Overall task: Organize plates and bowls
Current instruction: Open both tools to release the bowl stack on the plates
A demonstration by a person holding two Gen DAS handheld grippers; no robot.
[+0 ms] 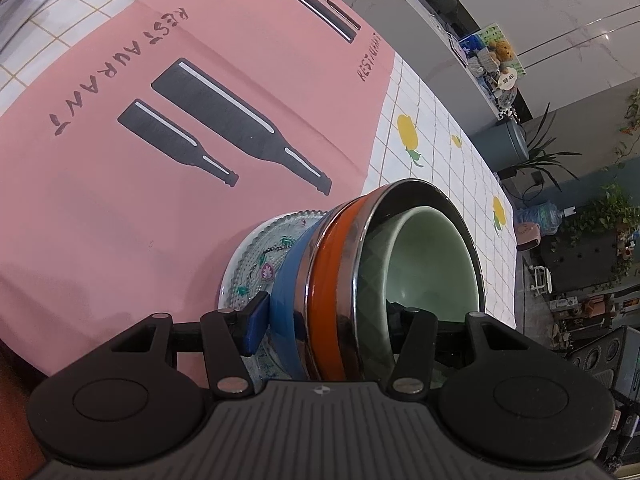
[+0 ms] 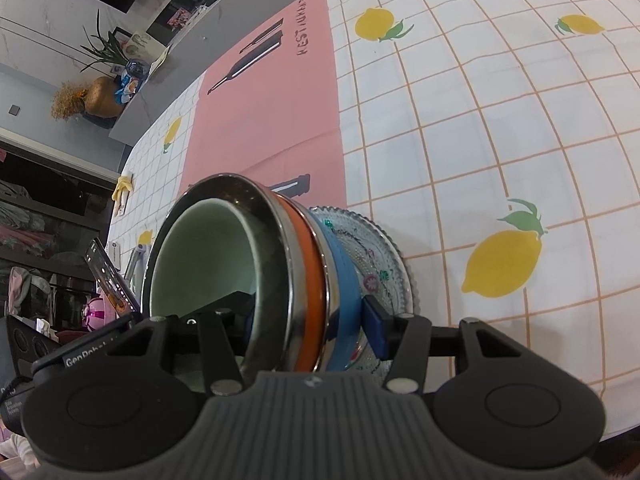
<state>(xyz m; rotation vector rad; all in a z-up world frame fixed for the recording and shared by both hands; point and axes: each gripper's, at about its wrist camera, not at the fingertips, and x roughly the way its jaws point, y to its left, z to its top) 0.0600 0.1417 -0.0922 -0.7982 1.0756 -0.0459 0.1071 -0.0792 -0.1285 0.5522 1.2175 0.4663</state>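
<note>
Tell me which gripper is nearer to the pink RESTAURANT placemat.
Left. The left gripper straddles the bowl stack right over the pink placemat edge. The right gripper straddles the stack's other side, over the lemon-print cloth, with the placemat beyond the bowls.

Left gripper [image 1: 322,318]: matte black plastic, ribbed dark-grey housing at centre w/ small round silver-and-black emblem. Two big round black discs either side, each w/ a raised circle. Black link arms w/ silver rivets, triangular cut-outs. Blue pad on one finger [image 1: 256,326]. Right gripper [image 2: 310,320]: same build, blue pads, same rivets; white label on its left side reads "GenRobot", partly cut off.
</note>
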